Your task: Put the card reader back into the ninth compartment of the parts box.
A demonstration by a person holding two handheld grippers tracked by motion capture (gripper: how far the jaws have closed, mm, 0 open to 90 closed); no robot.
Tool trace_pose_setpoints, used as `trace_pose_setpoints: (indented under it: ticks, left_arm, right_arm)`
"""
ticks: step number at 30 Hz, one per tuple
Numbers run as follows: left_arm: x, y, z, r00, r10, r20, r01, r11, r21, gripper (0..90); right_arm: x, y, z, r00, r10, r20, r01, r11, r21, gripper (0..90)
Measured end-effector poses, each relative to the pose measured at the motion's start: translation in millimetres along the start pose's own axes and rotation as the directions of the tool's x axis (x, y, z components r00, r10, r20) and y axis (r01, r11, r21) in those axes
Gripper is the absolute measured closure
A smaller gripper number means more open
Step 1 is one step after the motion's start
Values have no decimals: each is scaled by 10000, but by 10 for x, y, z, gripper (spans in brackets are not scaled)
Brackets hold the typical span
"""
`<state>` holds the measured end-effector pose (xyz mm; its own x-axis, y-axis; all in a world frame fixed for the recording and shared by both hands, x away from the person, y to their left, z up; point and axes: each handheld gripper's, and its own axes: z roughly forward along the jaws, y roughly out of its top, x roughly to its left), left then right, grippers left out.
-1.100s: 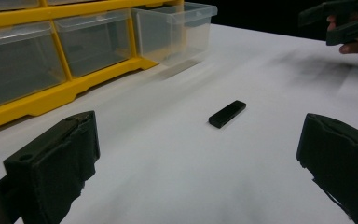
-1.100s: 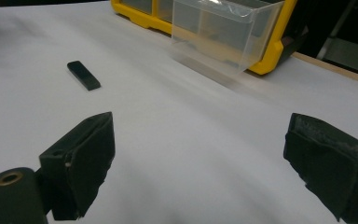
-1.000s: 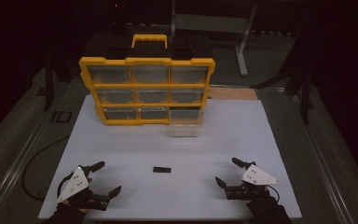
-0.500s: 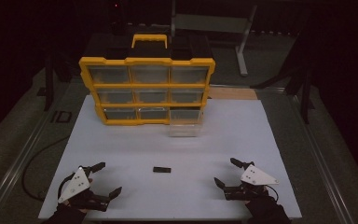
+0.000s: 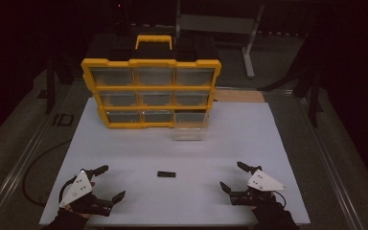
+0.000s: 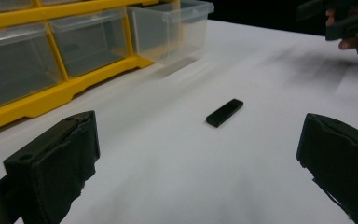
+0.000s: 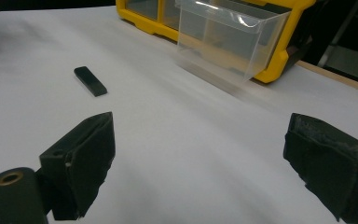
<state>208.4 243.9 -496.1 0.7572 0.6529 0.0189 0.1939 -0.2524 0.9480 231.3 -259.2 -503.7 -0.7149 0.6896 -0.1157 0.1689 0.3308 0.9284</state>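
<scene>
While both tools rest low over the near edge of the white table (image 5: 278,129), the left gripper (image 5: 106,182) stands released, its two black jaws spread wide with nothing between them; the right gripper (image 5: 234,177) is likewise released, jaws wide apart and empty; each is held by a gloved hand entering from the near side. The small black bar (image 5: 166,174) lies flat on the table between the two grippers, well apart from both, roughly level with their jaw tips; in the left gripper view the small black bar (image 6: 224,112) sits ahead of the jaws and slightly toward the right-hand jaw, untouched; in the right gripper view the same bar (image 7: 90,80) lies ahead and off toward the left-hand jaw, also untouched. Beyond the bar, farther from both tools, stands the yellow drawer organiser (image 5: 151,63), upright, with three rows of clear drawers; its lower right drawer, the clear drawer (image 5: 189,132), is pulled out toward the grippers and rests on the table; in the right gripper view the clear drawer (image 7: 228,39) projects from the yellow frame directly ahead of the jaws; in the left gripper view the right gripper and its hand appear at the far upper right.
</scene>
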Motion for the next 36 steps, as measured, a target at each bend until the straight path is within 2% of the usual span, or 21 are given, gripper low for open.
trace_pose_setpoints:
  ticks: [4, 8, 11, 15, 22, 24, 29, 34, 36]
  left_arm:
    - [10, 45, 2, 10000, 46, 48, -46, 10000, 51, 2]
    - [22, 121, -2, 9994, 317, 110, -320, 9990, 299, 3]
    - [57, 154, -2, 9994, 227, 267, -236, 9991, 363, 2]
    - [87, 227, 1, 9984, 433, 353, -450, 9979, 462, 2]
    - [114, 374, 65, 9932, 797, 851, -893, 9892, 1159, 2]
    - [119, 418, 84, 9924, 932, 805, -1022, 9881, 1152, 3]
    - [144, 516, 152, 9899, 1014, 996, -1135, 9856, 1250, 3]
    - [134, 614, 243, 9829, 1294, 1309, -1475, 9792, 1394, 2]
    - [132, 646, 277, 9817, 1447, 1237, -1618, 9766, 1417, 2]
  right_arm:
    - [15, 0, 11, 10000, 34, 36, -34, 10000, 86, 91]
    - [32, 6, 15, 10000, -86, 45, 86, 9999, 67, 91]
    - [35, 7, 14, 9999, -87, 105, 86, 10000, 16, 91]
    - [45, 16, 9, 9998, -123, 134, 124, 9999, -46, 91]
    - [55, 26, -2, 9997, -209, 92, 209, 9998, 29, 91]
    - [51, 26, -4, 9998, -163, 97, 163, 9999, -17, 91]
    - [49, 24, 1, 9998, -183, 47, 183, 9998, -54, 91]
    - [54, 26, 4, 9999, -142, 3, 142, 9998, -128, 91]
    - [54, 26, 4, 9999, -141, -6, 141, 9998, -117, 91]
